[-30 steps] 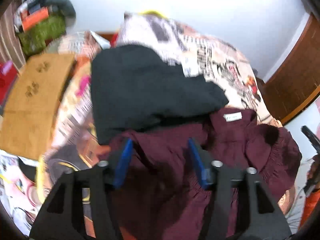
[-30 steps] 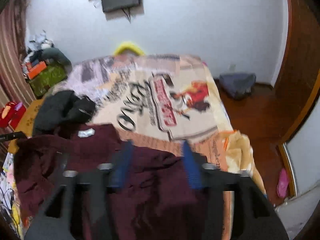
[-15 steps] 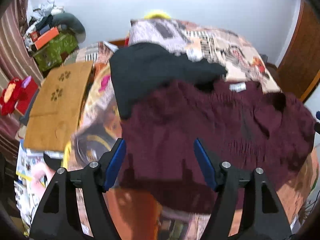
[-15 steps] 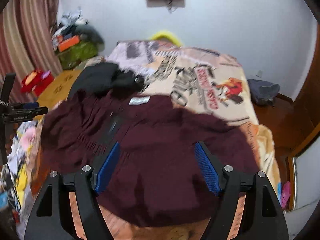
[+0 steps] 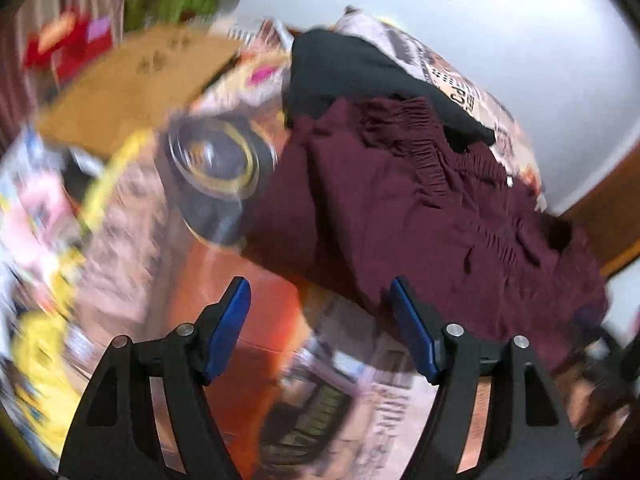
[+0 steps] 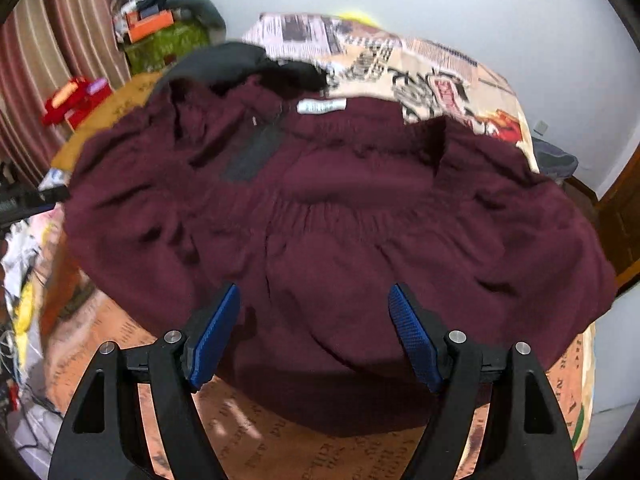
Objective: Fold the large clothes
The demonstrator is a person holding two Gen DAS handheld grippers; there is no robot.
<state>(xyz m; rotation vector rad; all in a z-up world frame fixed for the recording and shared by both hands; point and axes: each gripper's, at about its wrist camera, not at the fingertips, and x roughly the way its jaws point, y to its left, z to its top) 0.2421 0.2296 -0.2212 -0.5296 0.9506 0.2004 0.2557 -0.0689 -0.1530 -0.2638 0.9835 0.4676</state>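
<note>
A large maroon garment point(image 5: 400, 208) lies spread across the patterned bedspread point(image 5: 224, 272), with a white label point(image 6: 321, 106) at its far collar. My left gripper point(image 5: 320, 300) is open over the garment's near left hem, which lies below its right pad; the pads press on nothing. My right gripper point(image 6: 316, 304) is open just above the near hem of the maroon garment point(image 6: 360, 200), the cloth lying under the gap without being pinched. A black garment point(image 5: 340, 68) lies beyond the maroon one, partly under it.
A brown board point(image 5: 132, 92) sits left of the bed, with red items and a green bag point(image 6: 168, 44) by the striped curtain. The bedspread point(image 6: 440, 68) reaches the white back wall. A wooden door point(image 6: 624, 216) stands at the right.
Both grippers' jaws have widened and drawn back toward the near hem. The maroon garment, bunched close to the jaws before, now lies spread on the bed. The left view has swung left.
</note>
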